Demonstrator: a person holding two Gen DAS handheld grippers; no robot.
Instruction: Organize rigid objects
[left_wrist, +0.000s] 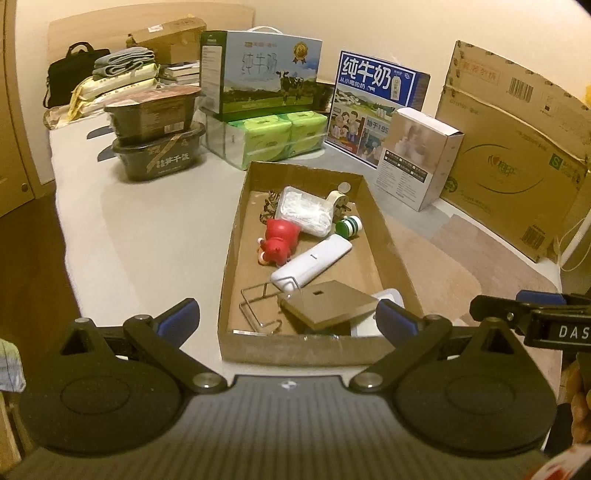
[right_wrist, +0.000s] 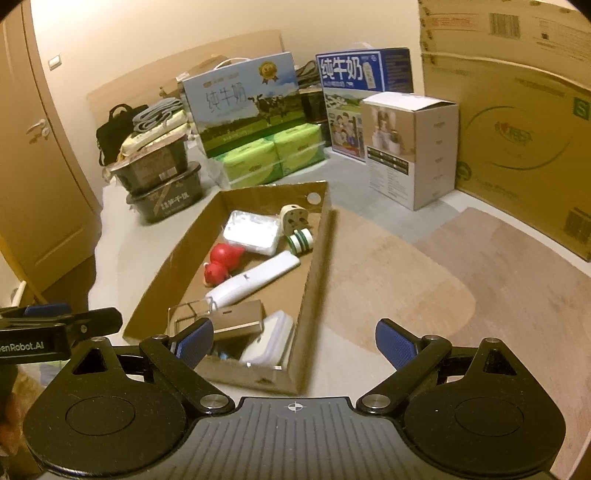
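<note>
A shallow cardboard tray (left_wrist: 232, 258) (right_wrist: 162, 266) lies on the bed. In it are a red toy pig (left_wrist: 277, 240) (right_wrist: 221, 263), a white remote-shaped device (left_wrist: 312, 263) (right_wrist: 255, 281), a clear plastic box (left_wrist: 306, 210) (right_wrist: 252, 231), a green-and-white cap (left_wrist: 348, 226) (right_wrist: 301, 240), a cream plug adapter (left_wrist: 338, 199) (right_wrist: 294, 218), a tan flat box (left_wrist: 328, 303) (right_wrist: 238, 319), a wire stand (left_wrist: 258, 308) and a white lidded container (right_wrist: 267, 345). My left gripper (left_wrist: 286, 321) is open and empty at the tray's near end. My right gripper (right_wrist: 295, 341) is open and empty over the tray's near right corner.
Behind the tray stand two stacked black food tubs (left_wrist: 159, 136), a milk carton (left_wrist: 260, 74) on green tissue packs (left_wrist: 273, 138), a blue milk box (left_wrist: 376, 107), a white box (left_wrist: 421, 158) and a big cardboard box (left_wrist: 517, 147). A beige mat (right_wrist: 461, 295) lies to the right. A door (right_wrist: 40, 166) is left.
</note>
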